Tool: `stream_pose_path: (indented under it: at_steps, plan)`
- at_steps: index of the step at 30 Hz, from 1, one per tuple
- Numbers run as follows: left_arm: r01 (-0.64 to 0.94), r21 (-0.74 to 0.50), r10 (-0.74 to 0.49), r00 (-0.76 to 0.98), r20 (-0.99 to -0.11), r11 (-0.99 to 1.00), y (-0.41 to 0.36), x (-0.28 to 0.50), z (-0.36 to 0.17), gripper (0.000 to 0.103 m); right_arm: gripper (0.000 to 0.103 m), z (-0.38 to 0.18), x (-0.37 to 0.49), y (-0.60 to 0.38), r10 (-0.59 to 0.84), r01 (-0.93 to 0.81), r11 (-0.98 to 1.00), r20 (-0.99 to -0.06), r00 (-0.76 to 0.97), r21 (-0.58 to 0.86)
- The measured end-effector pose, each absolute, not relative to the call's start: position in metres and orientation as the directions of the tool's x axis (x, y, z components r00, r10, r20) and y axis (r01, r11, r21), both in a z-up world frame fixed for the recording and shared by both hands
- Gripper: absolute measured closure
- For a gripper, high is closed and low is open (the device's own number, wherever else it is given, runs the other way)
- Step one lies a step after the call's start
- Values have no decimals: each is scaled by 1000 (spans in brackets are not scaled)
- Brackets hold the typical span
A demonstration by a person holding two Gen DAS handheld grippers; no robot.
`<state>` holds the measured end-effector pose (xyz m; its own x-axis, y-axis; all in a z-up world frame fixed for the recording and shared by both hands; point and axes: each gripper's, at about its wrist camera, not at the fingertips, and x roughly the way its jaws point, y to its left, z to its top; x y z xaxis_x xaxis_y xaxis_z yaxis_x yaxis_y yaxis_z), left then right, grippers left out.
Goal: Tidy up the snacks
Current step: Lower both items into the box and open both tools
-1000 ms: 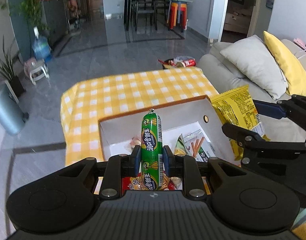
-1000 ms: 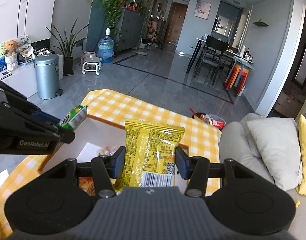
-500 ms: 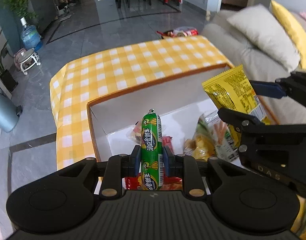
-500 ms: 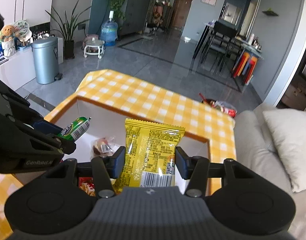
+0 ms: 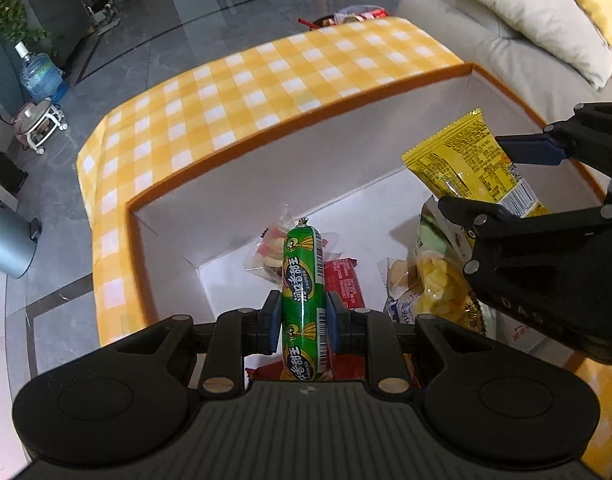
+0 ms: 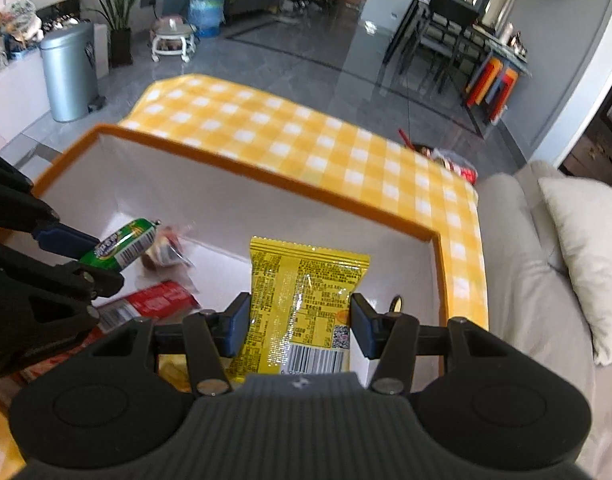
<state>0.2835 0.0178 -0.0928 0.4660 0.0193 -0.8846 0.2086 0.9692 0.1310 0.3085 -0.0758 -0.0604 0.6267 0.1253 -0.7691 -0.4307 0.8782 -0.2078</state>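
Observation:
My left gripper (image 5: pixel 304 322) is shut on a green sausage stick (image 5: pixel 304 296), held upright over the white box with the orange rim (image 5: pixel 290 136). On the right, my right gripper (image 6: pixel 300 326) is shut on a yellow snack packet (image 6: pixel 302 304), also over the box (image 6: pixel 234 168). In the left wrist view the packet (image 5: pixel 469 168) sits between the right gripper's fingers (image 5: pixel 533 148). The right wrist view shows the sausage (image 6: pixel 120 246) in the left gripper at the left edge. Several snack packs lie on the box floor, among them a red packet (image 5: pixel 345 282) and a bag of yellow pieces (image 5: pixel 433 280).
The box stands on a table with a yellow checked cloth (image 5: pixel 242 96). A beige sofa with a pale cushion (image 6: pixel 585 240) lies to the right. A grey bin (image 6: pixel 68 70), a water bottle (image 6: pixel 206 4) and a small stool (image 6: pixel 172 38) stand on the floor beyond.
Both grippers have come down and forward over the box, tilting more steeply downward. The box now fills more of both views. Each still holds its snack.

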Motion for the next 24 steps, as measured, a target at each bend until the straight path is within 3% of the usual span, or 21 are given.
stream_pose_path:
  at_steps: [9,18,21,24]
  plan:
    - [222,182,68,438,-897,958,8,299,-112,78,52,-85,323,-78,48,-408,884,-826,561,-226]
    - [208,181,78,423,-903,961,10,306,-120,77,52,-90,326,-77,59,-425,878,-832,551,-219]
    - [208,183,76,438,-896,961,11,306,-118,70,52,-90,326,-77,66,-427,879,-832,550,-213]
    - [207,192,79,457,-886,959,10,303,-115,49,45,-90,327,-77,60,-422,881,-835,547,-213]
